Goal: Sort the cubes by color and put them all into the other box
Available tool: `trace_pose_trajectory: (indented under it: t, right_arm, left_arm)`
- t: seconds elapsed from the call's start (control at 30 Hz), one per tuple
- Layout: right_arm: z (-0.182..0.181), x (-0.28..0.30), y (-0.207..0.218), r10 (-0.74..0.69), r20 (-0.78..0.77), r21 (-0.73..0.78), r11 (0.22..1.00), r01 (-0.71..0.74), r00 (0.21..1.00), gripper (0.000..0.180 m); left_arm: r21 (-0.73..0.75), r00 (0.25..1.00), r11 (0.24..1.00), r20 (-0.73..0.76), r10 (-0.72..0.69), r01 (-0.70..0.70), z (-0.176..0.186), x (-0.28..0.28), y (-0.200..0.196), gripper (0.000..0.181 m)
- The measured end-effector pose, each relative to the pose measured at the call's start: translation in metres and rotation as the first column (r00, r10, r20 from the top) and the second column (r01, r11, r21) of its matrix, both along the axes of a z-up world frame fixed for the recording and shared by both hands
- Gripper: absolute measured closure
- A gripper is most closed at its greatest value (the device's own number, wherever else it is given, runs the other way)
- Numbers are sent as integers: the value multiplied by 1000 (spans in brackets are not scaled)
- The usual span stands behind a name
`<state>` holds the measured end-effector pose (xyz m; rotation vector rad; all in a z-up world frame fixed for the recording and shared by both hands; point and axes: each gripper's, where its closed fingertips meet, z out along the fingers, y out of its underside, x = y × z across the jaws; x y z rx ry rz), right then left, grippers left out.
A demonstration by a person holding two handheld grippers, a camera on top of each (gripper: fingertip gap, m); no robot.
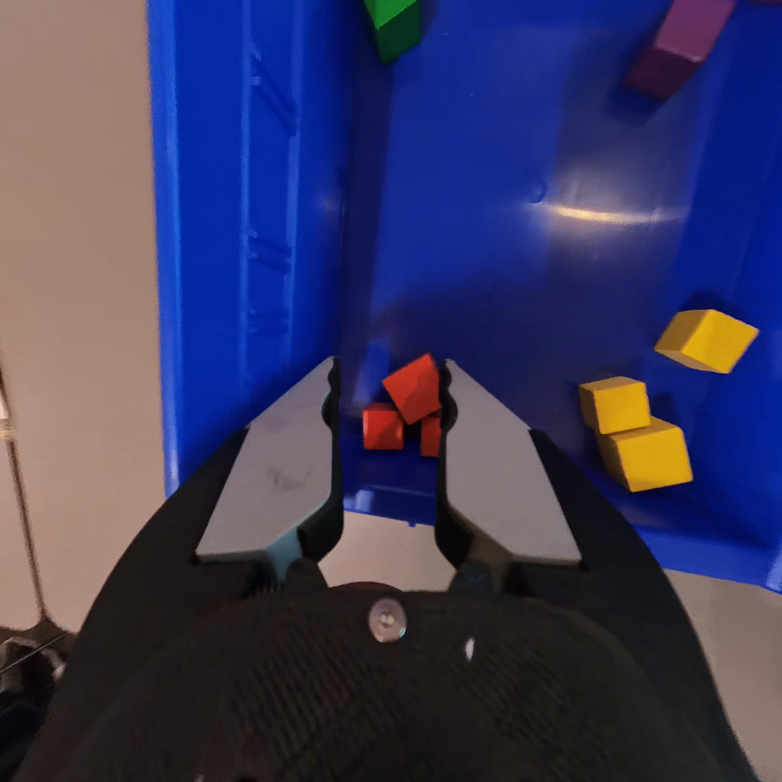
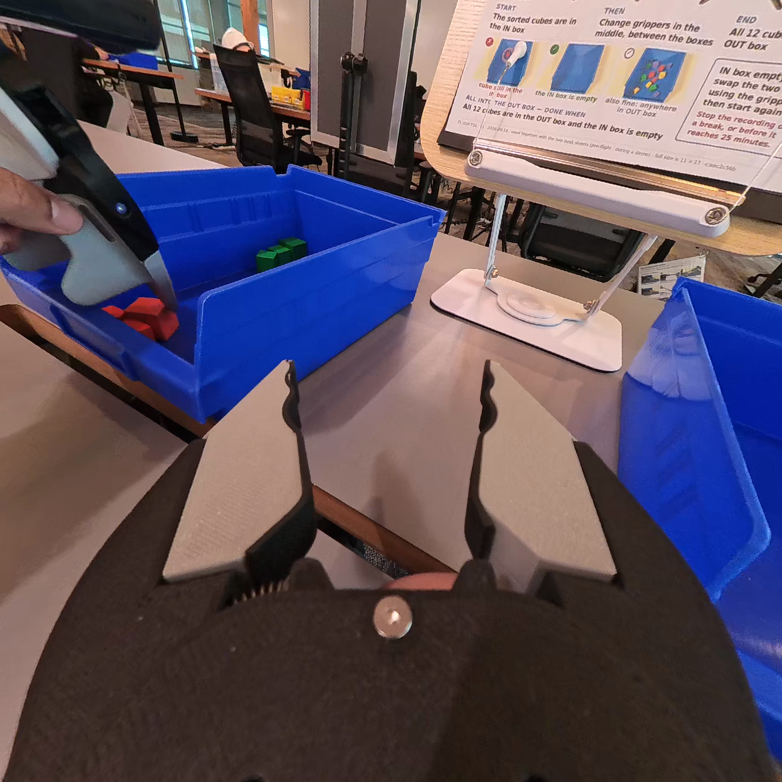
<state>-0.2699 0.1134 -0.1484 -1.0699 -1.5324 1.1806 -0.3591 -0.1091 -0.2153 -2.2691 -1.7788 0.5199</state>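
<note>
Grey tabletop in an open office carries two blue plastic bins and a white document stand holding a printed sheet. Inside the left blue plastic bin the left gripper reaches down over a small heap of red wooden cubes in the near corner; its jaws stand partly open, the tilted top cube lying between the tips and seeming to touch only the right finger, so nothing is clamped yet. Yellow wooden cubes, a green one and a purple one sit elsewhere in that bin. The right gripper hovers wide open and empty over the table between the bins, near the second blue bin. To grip well, I judge the left tool should centre on the top cube, square its fingers to two flat faces, and close before lifting so the lower cubes stay put.
</note>
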Motion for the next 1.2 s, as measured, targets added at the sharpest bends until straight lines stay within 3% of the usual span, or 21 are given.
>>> trace_pose_trajectory:
  t: [0.17,0.27,0.53,0.73,0.83,0.9,0.93,1.2]
  right_arm:
    - [0,0,-2,6,1,5,1000,-6,1000,96]
    - [0,0,-2,8,0,3,1000,-8,1000,96]
    - [0,0,-6,26,1,10,1000,-26,1000,97]
    - [1,1,-9,32,-7,14,999,-32,999,98]
    - [1,1,-9,35,-7,4,999,-35,999,98]
    - [1,1,-9,36,-7,0,999,-36,999,98]
    - [1,1,-9,35,-8,-1,999,-35,999,98]
    - [3,3,-8,36,-14,-13,999,-36,999,98]
  left_arm:
    - [-17,999,999,43,-26,27,-3,0,5,134]
    - [27,995,999,89,-45,42,-8,2,15,123]
    - [-41,986,999,169,-10,17,-10,6,3,109]
    - [78,978,997,210,-4,-12,-17,10,11,99]
    - [85,978,996,207,-23,6,-16,11,11,112]
    - [90,981,995,183,-60,44,-13,11,11,148]
    - [93,982,994,174,-78,62,-12,11,12,152]
    - [97,981,989,152,-124,110,-11,14,14,153]
